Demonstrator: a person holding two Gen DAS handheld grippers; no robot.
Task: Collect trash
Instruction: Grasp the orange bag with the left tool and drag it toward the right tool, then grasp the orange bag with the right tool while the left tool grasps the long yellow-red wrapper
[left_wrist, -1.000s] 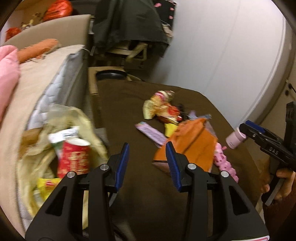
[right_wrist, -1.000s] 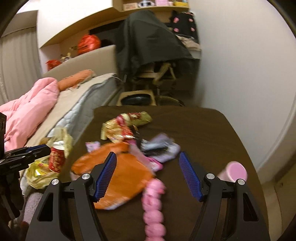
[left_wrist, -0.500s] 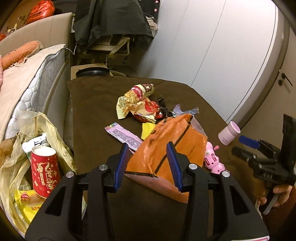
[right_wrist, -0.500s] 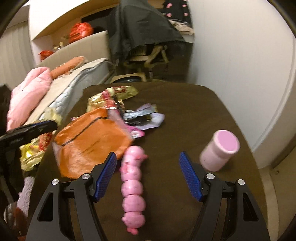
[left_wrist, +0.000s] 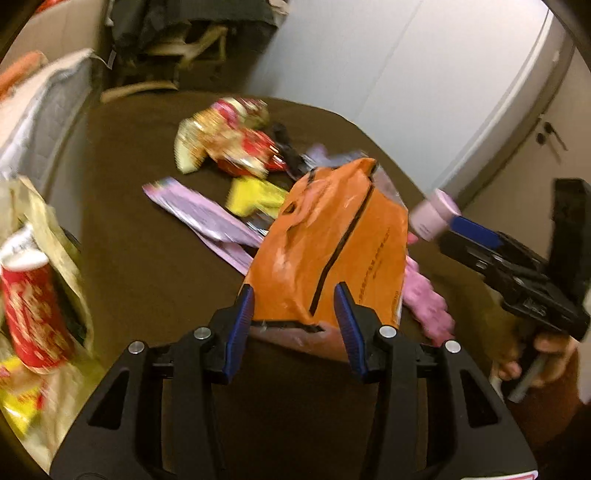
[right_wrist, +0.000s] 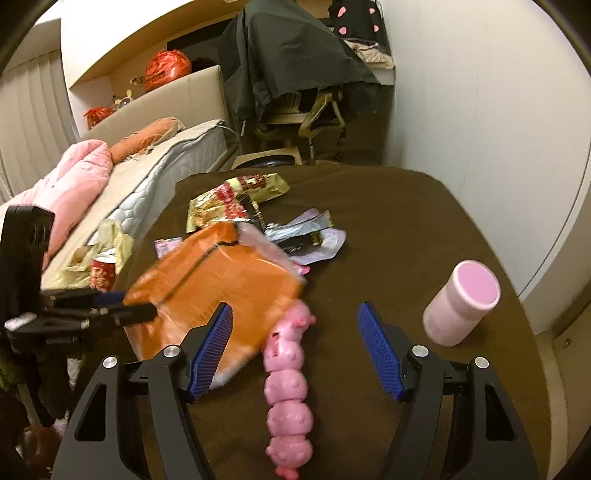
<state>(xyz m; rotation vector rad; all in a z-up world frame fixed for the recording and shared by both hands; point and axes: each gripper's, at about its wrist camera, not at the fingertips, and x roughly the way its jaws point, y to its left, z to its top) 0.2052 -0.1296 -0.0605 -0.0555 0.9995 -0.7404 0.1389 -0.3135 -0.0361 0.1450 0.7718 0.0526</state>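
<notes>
On the brown-covered table (right_wrist: 406, 221), my left gripper (left_wrist: 295, 314) points steeply down at the near edge of the orange bag (left_wrist: 332, 251). Its jaws are opening; the bag's lower edge lies between the blue pads (left_wrist: 240, 321), which do not press on it. My right gripper (right_wrist: 295, 339) also tilts downward with its jaws set wide and nothing clamped; the string of pink pig-shaped figures (right_wrist: 288, 387) lies on the cloth between its fingers. In the left wrist view a hand (left_wrist: 535, 358) holds the right tool's handle at the table's right edge.

Containers: a pale plastic bag (left_wrist: 48, 229) hangs at the table's left side, beside the mattress (right_wrist: 166, 173). It holds a red paper cup (left_wrist: 29, 310), upright, and yellow wrappers (left_wrist: 18, 406) below it. A pink-capped tub (right_wrist: 461, 302) stands upright on the table, well apart from the litter, near the right edge.

The remaining trash lies mid-table: gold and red snack wrappers (right_wrist: 236, 199), a purple wrapper (left_wrist: 207, 218), a yellow wrapper (left_wrist: 255, 195) and silver and lilac packets (right_wrist: 314, 236).

Writing: the orange bag bears dark print along one side, and the cup has pale characters; both are too blurred to read.
</notes>
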